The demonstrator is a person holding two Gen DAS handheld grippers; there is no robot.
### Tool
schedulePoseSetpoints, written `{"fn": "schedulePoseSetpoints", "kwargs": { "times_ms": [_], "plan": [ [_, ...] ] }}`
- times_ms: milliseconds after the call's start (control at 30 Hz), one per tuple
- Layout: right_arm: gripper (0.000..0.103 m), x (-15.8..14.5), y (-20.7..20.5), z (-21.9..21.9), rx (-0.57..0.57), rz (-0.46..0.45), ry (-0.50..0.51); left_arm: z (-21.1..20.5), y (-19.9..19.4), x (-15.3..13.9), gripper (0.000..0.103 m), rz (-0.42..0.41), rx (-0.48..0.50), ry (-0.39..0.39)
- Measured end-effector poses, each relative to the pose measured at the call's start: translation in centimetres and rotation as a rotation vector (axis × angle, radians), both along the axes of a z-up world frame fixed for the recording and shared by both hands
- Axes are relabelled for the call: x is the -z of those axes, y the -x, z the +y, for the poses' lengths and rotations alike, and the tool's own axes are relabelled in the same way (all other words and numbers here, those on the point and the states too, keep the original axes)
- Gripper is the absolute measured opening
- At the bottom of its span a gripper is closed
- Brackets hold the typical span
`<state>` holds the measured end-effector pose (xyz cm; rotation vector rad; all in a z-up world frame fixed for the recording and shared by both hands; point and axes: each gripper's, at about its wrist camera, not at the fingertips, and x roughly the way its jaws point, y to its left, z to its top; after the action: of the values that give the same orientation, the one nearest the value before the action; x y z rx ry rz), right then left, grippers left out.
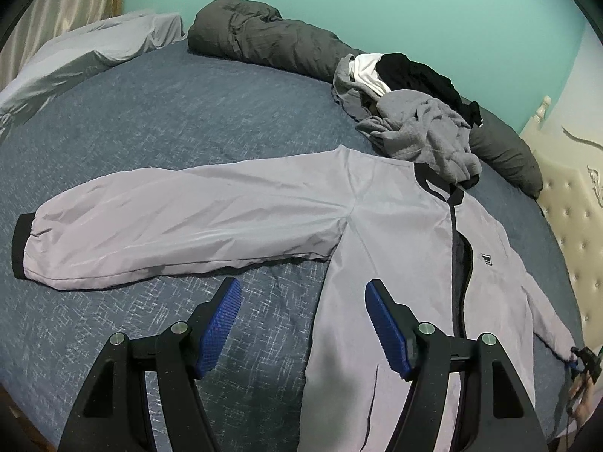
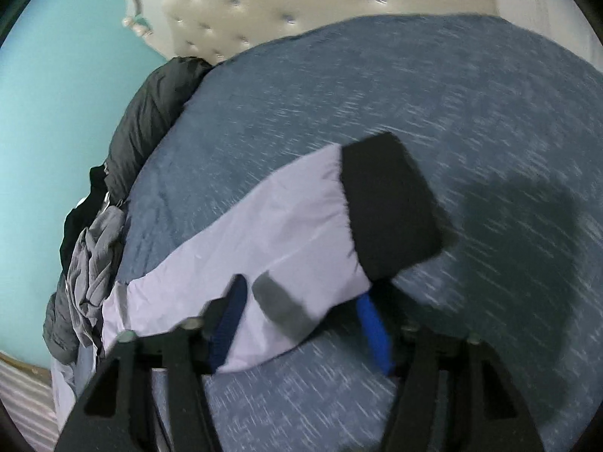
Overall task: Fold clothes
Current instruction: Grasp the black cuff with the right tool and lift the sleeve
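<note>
A pale lilac jacket (image 1: 395, 226) with a black zip and collar lies face up on the blue bedspread (image 1: 150, 120). One sleeve (image 1: 181, 222) stretches out left and ends in a black cuff (image 1: 20, 245). My left gripper (image 1: 303, 286) hovers open over the gap between that sleeve and the jacket's side, holding nothing. The other sleeve (image 2: 264, 233), with its black cuff (image 2: 388, 207), lies between the wide-apart fingers of my right gripper (image 2: 301, 301), which is open. The right wrist view is motion-blurred. In the left wrist view, the right gripper (image 1: 584, 358) shows small at that sleeve's end.
A heap of grey, white and black clothes (image 1: 414, 113) sits by the jacket's collar. A dark grey rolled duvet (image 1: 264, 37) runs along the teal wall. A grey pillow (image 1: 94, 49) lies far left. A cream tufted headboard (image 1: 573, 207) bounds the right side.
</note>
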<state>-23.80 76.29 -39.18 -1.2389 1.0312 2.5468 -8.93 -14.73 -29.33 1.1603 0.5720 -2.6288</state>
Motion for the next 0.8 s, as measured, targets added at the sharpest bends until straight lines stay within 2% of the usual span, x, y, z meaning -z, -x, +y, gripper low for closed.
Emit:
{"fn": "schedulePoseSetpoints", "kwargs": {
  "times_ms": [33, 67, 133, 333, 733, 800],
  "plan": [
    [0.023, -0.5, 0.2, -0.4, -0.011, 0.014, -0.032, 0.0, -0.1, 0.0, 0.072, -0.001, 0.000, 0.001],
    [0.015, -1.1, 0.3, -0.8, -0.021, 0.027, -0.065, -0.1, -0.1, -0.1, 0.072, -0.002, 0.000, 0.002],
    [0.005, -2.5, 0.6, -1.7, -0.043, 0.066, -0.109, -0.2, -0.2, -0.1, 0.072, -0.004, -0.001, 0.002],
    [0.003, -11.6, 2.9, -8.6, -0.214, 0.245, -0.192, -0.6, -0.8, -1.3, 0.072, 0.013, 0.009, -0.014],
    [0.003, -26.8, 2.4, -36.6, -0.766, 0.472, -0.238, 0.7, -3.2, -4.8, 0.073, 0.048, 0.082, -0.046],
    [0.003, -26.9, 1.4, -42.4, -0.881, 0.469, -0.255, 0.7, -3.8, -5.1, 0.074, 0.055, 0.090, -0.054]
  ]
}}
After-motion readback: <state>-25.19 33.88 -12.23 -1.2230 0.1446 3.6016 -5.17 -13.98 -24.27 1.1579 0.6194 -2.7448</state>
